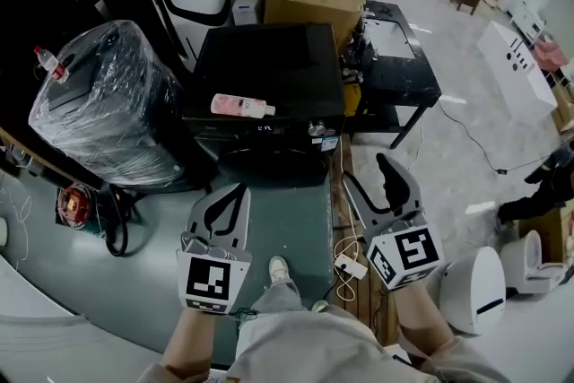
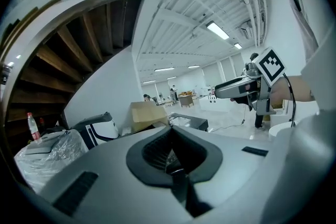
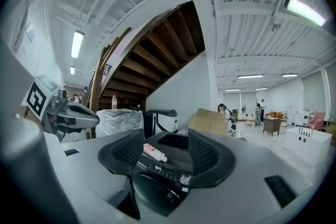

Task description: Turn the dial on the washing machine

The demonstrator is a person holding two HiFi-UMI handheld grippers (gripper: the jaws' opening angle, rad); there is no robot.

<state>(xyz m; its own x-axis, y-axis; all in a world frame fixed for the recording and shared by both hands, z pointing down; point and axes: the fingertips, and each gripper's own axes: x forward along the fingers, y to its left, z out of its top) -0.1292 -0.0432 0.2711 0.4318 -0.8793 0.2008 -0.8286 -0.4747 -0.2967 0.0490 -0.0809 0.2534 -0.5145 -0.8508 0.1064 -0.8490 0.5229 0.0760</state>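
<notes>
Plainly, what matters is where the dial (image 1: 316, 129) sits. It is the small silvery knob at the right-hand end of the control strip on the front of the black washing machine (image 1: 269, 67), which stands on the floor ahead of the person. The right tool (image 1: 366, 170) is the nearer one. It is held out in front with its jaws apart and nothing between them, and the dial lies ahead of it and a little to its left, well apart from its tips. In the right gripper view the knob shows low in the gap, close to the inner edge of the right-hand pad. I judge the approach needs a forward reach with only a small shift sideways. The dial's axis points out of the front panel towards the person, so the jaws would have to close around its rim from the front. The left tool (image 1: 231, 193) has its jaws together, empty, and is farther off. A pink bottle (image 1: 242, 107) lies on top of the machine, clear of the knob.
</notes>
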